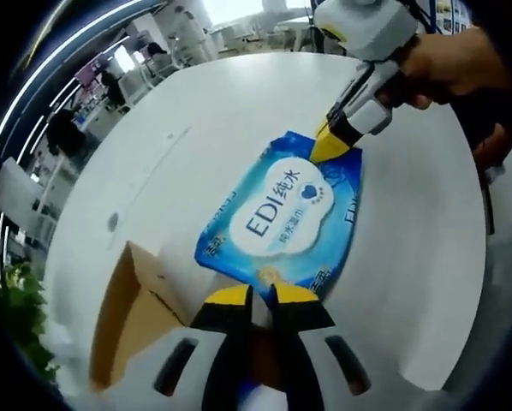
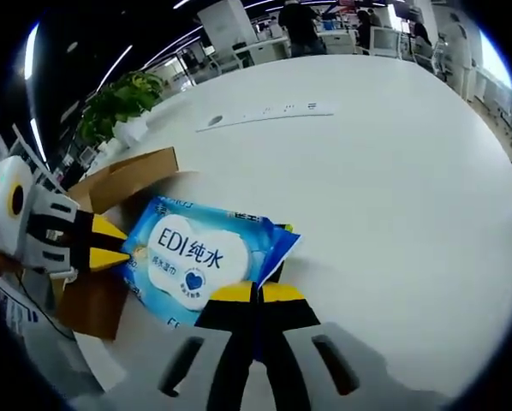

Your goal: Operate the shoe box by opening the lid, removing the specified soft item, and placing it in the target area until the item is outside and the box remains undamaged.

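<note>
Both grippers, left and right, pinch the blue wipes pack (opposite ends) beside the cardboard box on the white table.

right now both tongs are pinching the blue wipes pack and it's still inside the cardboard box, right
Not quite. Both tongs, left and right, do pinch opposite ends of the blue wipes pack, but it lies out on the white table, beside the cardboard box, not inside it. The left gripper view shows this.
</note>
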Tool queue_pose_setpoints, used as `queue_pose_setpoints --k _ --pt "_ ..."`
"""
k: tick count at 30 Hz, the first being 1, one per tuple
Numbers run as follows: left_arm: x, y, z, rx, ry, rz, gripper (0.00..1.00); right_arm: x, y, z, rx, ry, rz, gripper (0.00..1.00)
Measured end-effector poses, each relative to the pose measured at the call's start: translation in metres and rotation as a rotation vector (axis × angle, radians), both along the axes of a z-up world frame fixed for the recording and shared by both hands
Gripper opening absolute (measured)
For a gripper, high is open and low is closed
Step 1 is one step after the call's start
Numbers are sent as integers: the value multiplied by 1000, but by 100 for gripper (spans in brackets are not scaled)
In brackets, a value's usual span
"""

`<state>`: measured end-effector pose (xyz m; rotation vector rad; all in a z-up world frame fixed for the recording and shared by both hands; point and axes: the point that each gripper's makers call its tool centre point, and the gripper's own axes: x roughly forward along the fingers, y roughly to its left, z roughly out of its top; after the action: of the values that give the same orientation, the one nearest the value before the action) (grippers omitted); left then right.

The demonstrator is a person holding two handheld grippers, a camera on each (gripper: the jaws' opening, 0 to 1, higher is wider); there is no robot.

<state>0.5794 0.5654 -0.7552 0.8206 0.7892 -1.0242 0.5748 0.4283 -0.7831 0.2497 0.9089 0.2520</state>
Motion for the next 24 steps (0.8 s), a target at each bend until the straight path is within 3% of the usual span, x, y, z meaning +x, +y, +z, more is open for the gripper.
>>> queue_pose_setpoints --k 14,24 --pt "-7 -1 24 -80 13 29 12 -1 0 2 11 17 -39 0" --pt "-8 5 40 -145 29 74 15 -2 -6 12 18 -15 -56 5"
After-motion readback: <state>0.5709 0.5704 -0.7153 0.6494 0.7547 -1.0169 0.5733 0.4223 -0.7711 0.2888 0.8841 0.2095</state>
